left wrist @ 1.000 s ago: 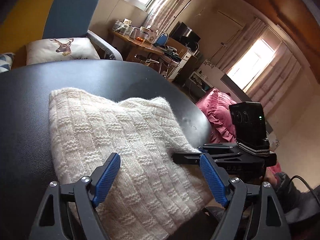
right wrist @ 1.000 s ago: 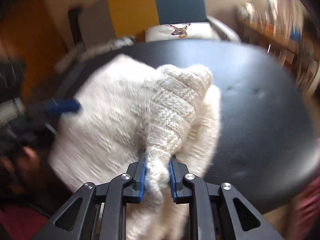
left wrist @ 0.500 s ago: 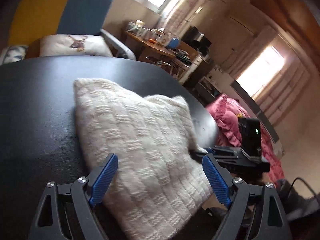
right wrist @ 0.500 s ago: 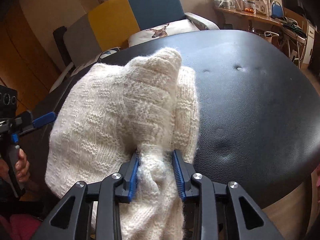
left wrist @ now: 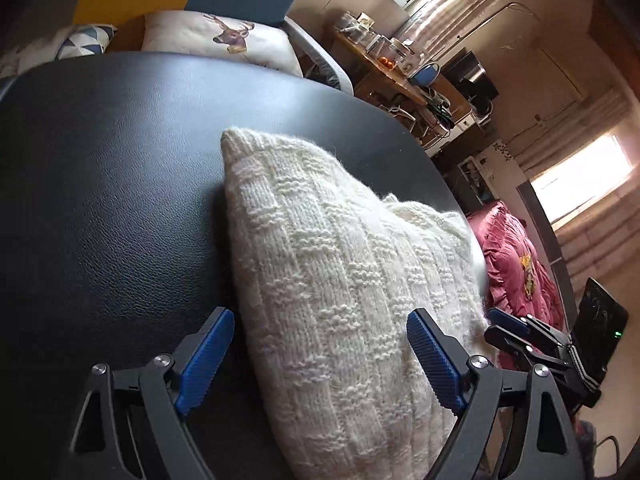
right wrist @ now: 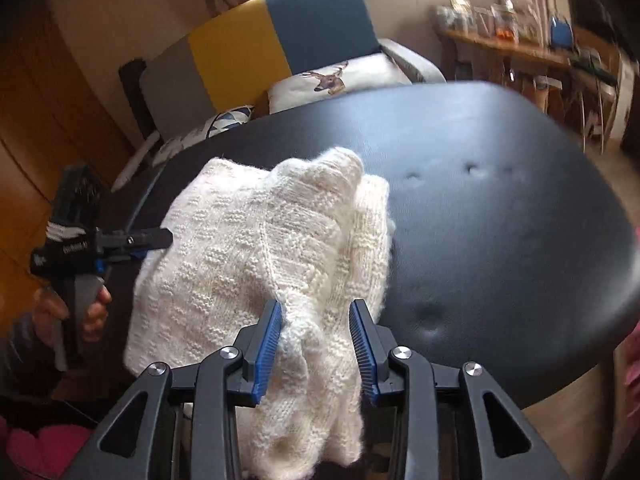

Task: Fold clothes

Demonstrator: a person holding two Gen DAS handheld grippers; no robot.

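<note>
The folded cream sweater [right wrist: 280, 248] is taking up the near-left part of the black table [right wrist: 500, 240], hanging over its near edge, while the far and right stretches are lying bare for passing. The left gripper [right wrist: 148, 240] is crowding the table's left edge beside the sweater. An armchair [right wrist: 280, 32] with a deer cushion [right wrist: 344, 76] is standing just behind the far edge.

Both wrist cameras sit close at the black table's [left wrist: 100, 200] near edge, looking across the shared cream sweater [left wrist: 340, 280] [right wrist: 260, 248] from opposite ends.
</note>
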